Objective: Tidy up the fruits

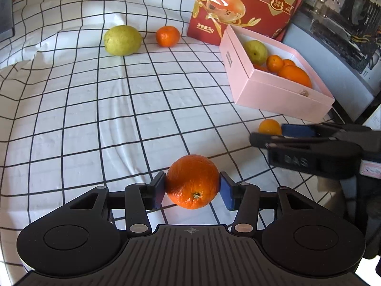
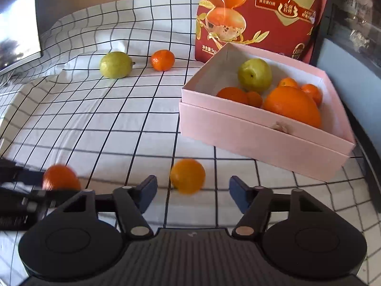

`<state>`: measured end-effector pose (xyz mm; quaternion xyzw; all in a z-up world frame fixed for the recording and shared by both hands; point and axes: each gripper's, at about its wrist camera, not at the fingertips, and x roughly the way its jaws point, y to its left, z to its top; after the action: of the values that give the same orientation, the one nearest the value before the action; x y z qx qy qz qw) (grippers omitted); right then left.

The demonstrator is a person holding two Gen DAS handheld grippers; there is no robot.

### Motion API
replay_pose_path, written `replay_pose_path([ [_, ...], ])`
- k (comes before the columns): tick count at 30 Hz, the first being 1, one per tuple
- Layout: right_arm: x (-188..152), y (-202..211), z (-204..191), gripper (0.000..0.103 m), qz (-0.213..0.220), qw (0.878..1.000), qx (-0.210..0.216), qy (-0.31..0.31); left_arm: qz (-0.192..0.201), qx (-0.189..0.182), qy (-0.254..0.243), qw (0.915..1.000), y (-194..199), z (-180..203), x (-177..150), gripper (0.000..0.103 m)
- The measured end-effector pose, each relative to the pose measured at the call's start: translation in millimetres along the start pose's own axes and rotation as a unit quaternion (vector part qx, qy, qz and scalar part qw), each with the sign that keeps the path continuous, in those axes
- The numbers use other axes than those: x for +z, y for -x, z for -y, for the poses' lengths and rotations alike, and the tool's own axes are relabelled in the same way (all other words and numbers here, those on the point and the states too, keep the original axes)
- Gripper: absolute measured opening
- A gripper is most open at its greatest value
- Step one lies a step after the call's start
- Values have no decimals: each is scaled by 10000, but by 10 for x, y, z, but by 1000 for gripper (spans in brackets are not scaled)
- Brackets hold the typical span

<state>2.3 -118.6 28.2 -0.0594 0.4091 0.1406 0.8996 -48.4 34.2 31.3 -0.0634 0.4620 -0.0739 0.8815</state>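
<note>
The left gripper clenches an orange at its widest part — firm, round, likely slippery. The right gripper stands released — a small orange just ahead of its jaws.

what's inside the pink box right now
The pink box holds a green pear, one large orange and several small mandarins. Anything beneath that fruit is hidden.

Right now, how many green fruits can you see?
2. One green fruit lies on the checked cloth beside a small orange. The other sits inside the pink box. More may be hidden there.
</note>
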Motion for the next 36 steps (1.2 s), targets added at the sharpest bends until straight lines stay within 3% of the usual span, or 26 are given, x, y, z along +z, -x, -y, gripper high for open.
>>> replay_pose_path([
  [1, 11, -31, -14, 56, -25, 10000, -17, 16, -3, 18, -25, 10000, 0, 8, -1, 53],
  [3, 9, -47, -37, 39, -60, 9999, -32, 77, -13, 41, -51, 10000, -1, 18, -1, 53],
  [5, -7, -6, -56, 32, -86, 9998, 24, 172, -10, 41, -29, 10000, -2, 10, -2, 53],
  [14, -281, 336, -80, 32, -311, 9976, 369, 493, -38, 23, -10, 10000, -35, 63, 19, 53],
  [22, -416, 456, -24, 33, -309, 9978, 270, 519, -44, 91, -99, 9999, -65, 125, 23, 53],
  [30, -466, 500, 90, 53, -221, 9981, -12, 569, -33, 121, -42, 9999, -71, 123, 20, 53],
  [36, -486, 474, 228, 53, -262, 9992, -62, 300, -34, 133, -21, 9999, -69, 126, 21, 53],
])
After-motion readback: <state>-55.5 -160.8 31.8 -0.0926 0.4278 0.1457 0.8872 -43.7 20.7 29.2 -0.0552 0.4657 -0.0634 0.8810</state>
